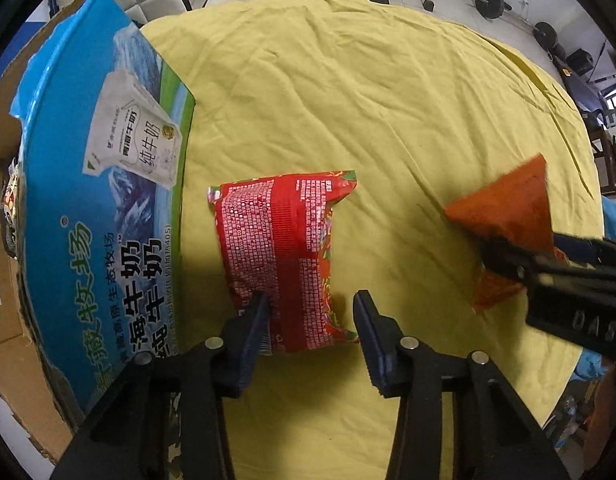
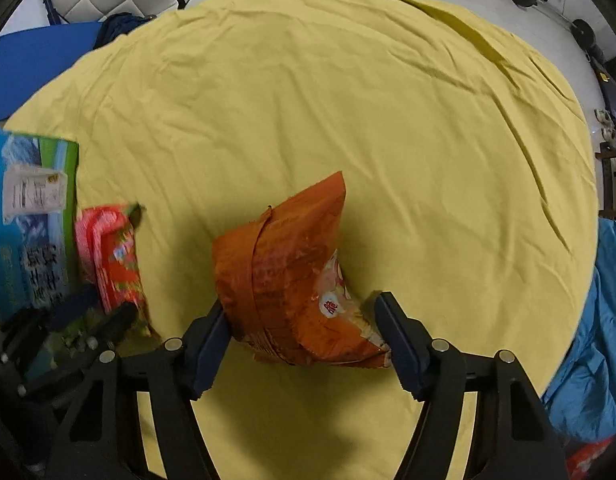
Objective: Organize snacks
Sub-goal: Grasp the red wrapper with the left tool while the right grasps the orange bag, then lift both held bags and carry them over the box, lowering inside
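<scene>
A red snack packet (image 1: 284,256) lies back side up on the yellow cloth, beside a blue milk carton box (image 1: 104,216). My left gripper (image 1: 311,312) is open around the packet's near end, its left finger touching the packet. An orange snack bag (image 2: 292,284) stands tilted between the fingers of my right gripper (image 2: 300,324), which looks closed against the bag's lower edges. In the left wrist view the orange bag (image 1: 511,216) and right gripper (image 1: 519,268) are at the right. The red packet (image 2: 108,260) shows blurred at the left of the right wrist view.
The yellow cloth (image 1: 347,100) covers a round table. A brown cardboard box (image 1: 4,280) holding the blue flap stands at the left edge. A blue cloth (image 2: 599,340) hangs off the right. Padded chair and weights lie beyond the table.
</scene>
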Demonstrator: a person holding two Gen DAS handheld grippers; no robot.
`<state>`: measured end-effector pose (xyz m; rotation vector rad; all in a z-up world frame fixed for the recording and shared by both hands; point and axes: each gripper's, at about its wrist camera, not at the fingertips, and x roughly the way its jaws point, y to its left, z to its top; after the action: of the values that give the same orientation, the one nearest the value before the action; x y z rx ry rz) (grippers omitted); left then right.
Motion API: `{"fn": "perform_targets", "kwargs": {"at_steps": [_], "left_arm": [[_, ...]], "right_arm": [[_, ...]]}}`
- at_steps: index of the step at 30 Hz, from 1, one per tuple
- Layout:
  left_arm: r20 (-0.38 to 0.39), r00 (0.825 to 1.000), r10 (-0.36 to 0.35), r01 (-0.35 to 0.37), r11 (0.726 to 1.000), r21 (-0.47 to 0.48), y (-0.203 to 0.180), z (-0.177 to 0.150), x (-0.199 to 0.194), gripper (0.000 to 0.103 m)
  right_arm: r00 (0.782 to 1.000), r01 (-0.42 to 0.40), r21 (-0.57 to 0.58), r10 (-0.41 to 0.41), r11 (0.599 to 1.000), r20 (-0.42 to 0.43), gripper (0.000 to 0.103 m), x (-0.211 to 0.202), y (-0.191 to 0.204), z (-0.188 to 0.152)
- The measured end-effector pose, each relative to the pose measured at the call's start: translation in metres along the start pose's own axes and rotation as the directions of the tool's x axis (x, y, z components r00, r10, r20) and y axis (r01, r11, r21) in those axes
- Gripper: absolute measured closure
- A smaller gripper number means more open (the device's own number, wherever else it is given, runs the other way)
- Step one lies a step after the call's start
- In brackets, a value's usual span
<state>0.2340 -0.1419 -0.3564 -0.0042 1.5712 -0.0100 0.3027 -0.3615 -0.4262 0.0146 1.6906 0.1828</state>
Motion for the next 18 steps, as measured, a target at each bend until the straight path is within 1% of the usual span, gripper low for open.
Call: {"fn": "perform_targets", "kwargs": {"at_steps": [3,7,8,10,11,12,13,14,15,16,17,18], "left_arm": [[-0.004,1.000,-0.026,0.026,1.000,0.015,-0.008,-0.013,0.000,0.064],[-0.017,0.999,-0.049,0.050,0.998,0.048,-0.026,-0.034,-0.001,0.064],[-0.023,0.997,-0.068,0.069,0.996,0.048,-0.031,-0.040,-0.001,0.064],[-0.037,0.994,-0.105,0.106,0.994,0.017,-0.029,-0.044,-0.001,0.064],[-0.044,0.989,-0.139,0.138,0.990,-0.030,-0.022,-0.045,-0.002,0.063],[-0.053,0.982,-0.181,0.176,0.979,-0.099,-0.010,-0.043,-0.002,0.063],[-0.062,0.977,-0.204,0.194,0.970,-0.149,-0.001,-0.043,-0.002,0.063],[-0.080,0.967,-0.243,0.220,0.949,-0.225,0.013,-0.044,0.001,0.060],[-0.091,0.950,-0.299,0.257,0.912,-0.320,0.031,-0.043,0.004,0.059],[-0.088,0.941,-0.327,0.273,0.888,-0.370,0.042,-0.043,0.005,0.057],[-0.093,0.932,-0.351,0.281,0.860,-0.425,0.055,-0.044,0.007,0.050],[-0.102,0.929,-0.355,0.275,0.849,-0.451,0.061,-0.044,0.009,0.046]], "right_arm": [[1.000,0.002,0.010,-0.002,1.000,-0.025,0.032,0.000,-0.010,-0.016],[0.999,0.026,0.033,-0.024,0.999,-0.047,0.032,-0.002,-0.025,-0.037],[0.998,0.028,0.043,-0.026,0.999,-0.053,0.032,-0.002,-0.029,-0.041],[0.998,0.011,0.070,-0.007,0.997,-0.062,0.032,-0.002,-0.038,-0.048],[0.998,0.008,0.080,-0.003,0.997,-0.065,0.031,-0.002,-0.042,-0.050],[0.998,0.012,0.089,-0.006,0.996,-0.068,0.030,-0.002,-0.045,-0.050],[0.997,0.007,0.104,0.000,0.995,-0.073,0.030,-0.002,-0.048,-0.049],[0.997,-0.005,0.115,0.014,0.993,-0.074,0.029,-0.003,-0.051,-0.049],[0.997,-0.013,0.128,0.023,0.992,-0.073,0.029,-0.004,-0.054,-0.047],[0.997,-0.015,0.133,0.025,0.991,-0.070,0.029,-0.006,-0.057,-0.047],[0.997,-0.016,0.135,0.025,0.991,-0.068,0.029,-0.007,-0.061,-0.047],[0.998,-0.015,0.140,0.024,0.990,-0.064,0.029,-0.008,-0.063,-0.046]]}}
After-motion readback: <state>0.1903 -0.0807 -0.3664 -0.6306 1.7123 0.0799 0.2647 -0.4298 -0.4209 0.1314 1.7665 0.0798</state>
